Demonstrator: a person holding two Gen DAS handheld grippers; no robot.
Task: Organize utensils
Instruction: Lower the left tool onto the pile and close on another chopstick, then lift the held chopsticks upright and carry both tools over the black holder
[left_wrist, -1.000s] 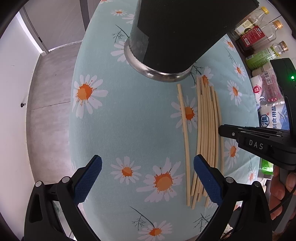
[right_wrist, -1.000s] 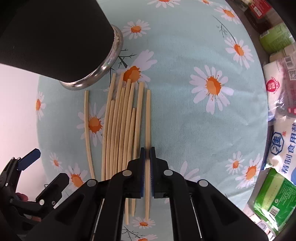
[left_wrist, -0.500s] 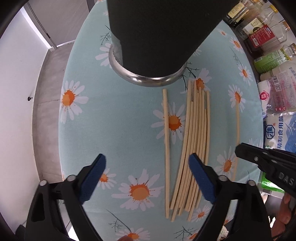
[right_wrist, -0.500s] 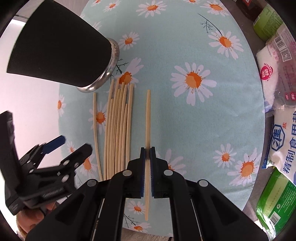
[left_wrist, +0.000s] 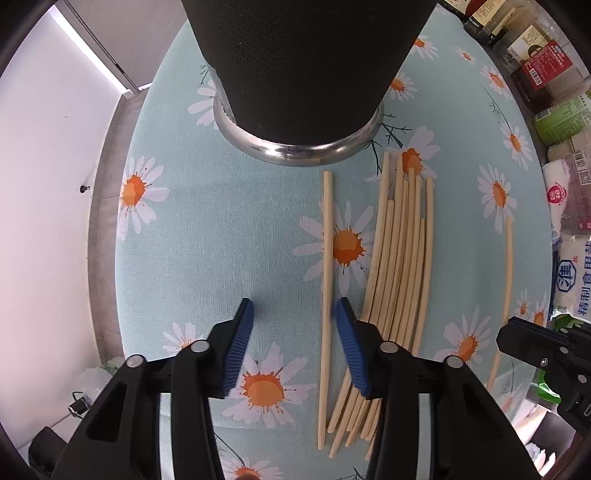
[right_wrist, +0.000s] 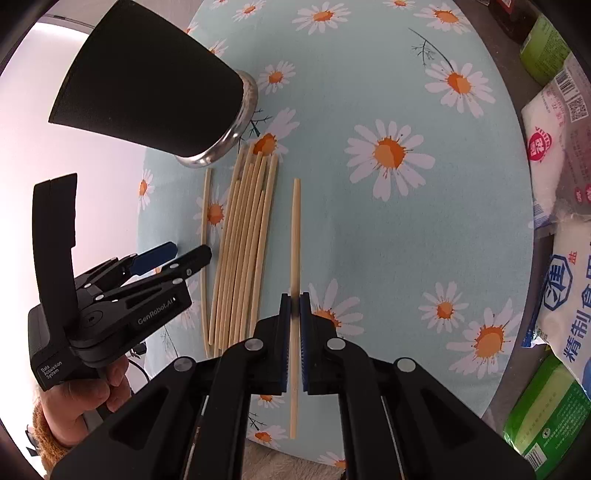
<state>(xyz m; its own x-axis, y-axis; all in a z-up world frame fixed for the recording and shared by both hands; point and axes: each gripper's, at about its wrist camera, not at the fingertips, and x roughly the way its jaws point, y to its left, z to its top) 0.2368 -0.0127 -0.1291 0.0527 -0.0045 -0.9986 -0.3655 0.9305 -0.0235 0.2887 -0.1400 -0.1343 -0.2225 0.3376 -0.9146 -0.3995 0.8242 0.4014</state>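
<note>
Right gripper (right_wrist: 294, 308) jaws clamp one chopstick (right_wrist: 294, 236) at 6 o'clock from black holder (right_wrist: 155, 92), left gripper (left_wrist: 293, 325) jaws open astride lone chopstick (left_wrist: 327, 258) beside bundle (left_wrist: 402, 251); off-centre pinch could let it swing.

Ahead of my left gripper (left_wrist: 293, 314) the black holder (left_wrist: 299, 70) blocks the far side. Bare desk (left_wrist: 207, 236) lies open to its left; the chopstick bundle (left_wrist: 402, 258) crowds its right. Right of my right gripper (right_wrist: 294, 301) cloth is free until the packets (right_wrist: 565, 258) at the edge.
</note>
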